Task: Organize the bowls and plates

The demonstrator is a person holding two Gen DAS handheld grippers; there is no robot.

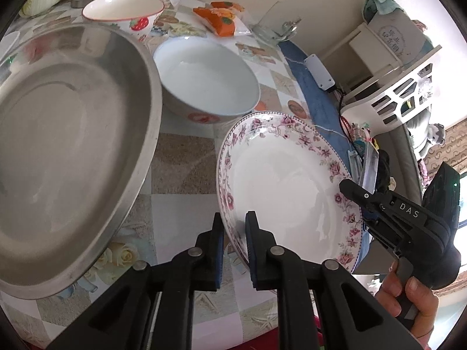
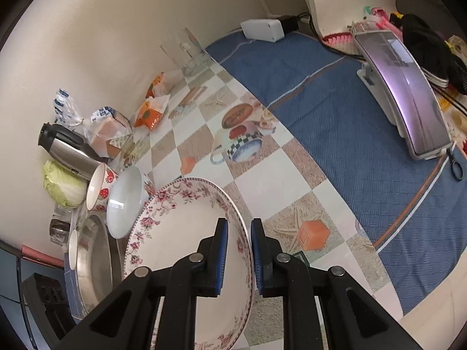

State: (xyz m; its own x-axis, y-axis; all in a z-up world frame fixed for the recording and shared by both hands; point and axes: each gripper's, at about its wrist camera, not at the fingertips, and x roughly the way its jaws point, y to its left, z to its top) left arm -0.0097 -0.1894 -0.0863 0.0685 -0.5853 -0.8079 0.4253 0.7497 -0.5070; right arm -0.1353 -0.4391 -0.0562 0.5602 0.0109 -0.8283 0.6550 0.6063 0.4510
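Checked oilcloth desk (image 2: 256, 172), printed with cups and starfish, set against a cream wall; blue quilted cloth (image 2: 335, 110) covers the far part.

Item 1: round white porcelain plate with pink floral rim (image 1: 280, 186). Held tilted above the desk, clear of the other dishes, gripped at two rim points. Left tool (image 1: 235, 233) pinches the near rim, pads narrow on either face. Right tool (image 2: 236, 242) pinches the opposite rim, likewise narrow; in the left wrist view its black body shows at the plate's right edge, a hand (image 1: 408, 294) on the trigger. Handling, as judged: stiff, glazed and slippery, brittle if knocked or dropped; moderately heavy for a rim pinch. Best hold is the flat decorated rim, opposite sides, as now.

Item 2: large round stainless steel basin (image 1: 67, 145), on the desk just beside the plate. Light, stiff, dent-prone rather than fragile.

Item 3: wide white ceramic bowl with red motifs outside (image 1: 207, 78), behind the plate, near the basin. Fragile; take by the lip.

Item 4: small white bowl with strawberry print and red lip (image 1: 122, 11), further back.

Sundries near the wall: steel flask (image 2: 70, 148), pale green cabbage (image 2: 64, 183), orange snack packets (image 1: 219, 14), clear drinking glass (image 2: 186, 52).
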